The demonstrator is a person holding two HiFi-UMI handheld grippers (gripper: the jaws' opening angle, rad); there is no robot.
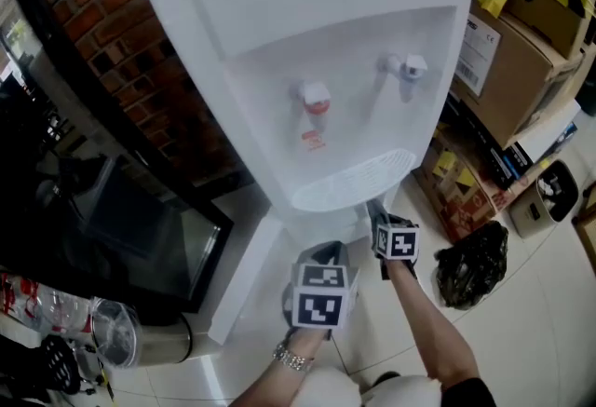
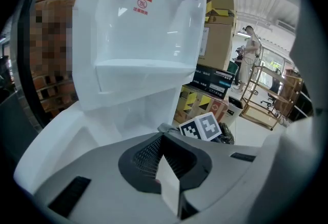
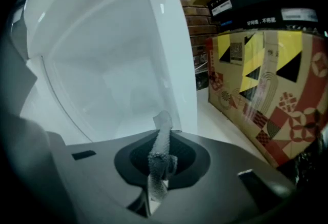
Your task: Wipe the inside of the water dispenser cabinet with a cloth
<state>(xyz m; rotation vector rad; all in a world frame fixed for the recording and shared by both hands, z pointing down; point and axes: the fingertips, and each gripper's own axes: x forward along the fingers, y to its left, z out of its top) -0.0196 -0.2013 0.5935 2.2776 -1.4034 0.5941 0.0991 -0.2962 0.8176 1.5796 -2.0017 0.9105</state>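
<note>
Grey mesh cloth [image 3: 163, 136]: pinched tight in my right gripper [image 3: 159, 169], with a twisted strip standing up past the jaws so the free end meets the surface first.
Right gripper's aim: straight into the open cabinet [image 3: 102, 84] at the foot of the water dispenser [image 1: 317, 42]. The cloth sits at the cabinet's mouth, and I cannot tell if it touches a wall.
Left gripper [image 2: 168, 187]: jaws pressed together with nothing between them. I hold it low, just beside the right one, I'd judge in reserve to steady things.
Cabinet door [image 1: 244, 289]: a white panel swung out to my left, which leaves the inside exposed.
Taps [image 1: 315, 100]: above the drip tray, well clear of both grippers.
Cardboard boxes [image 1: 521, 33]: stacked on my right, near the dispenser but apart from it.
Progress: by my reading, wiping is only about to start.
</note>
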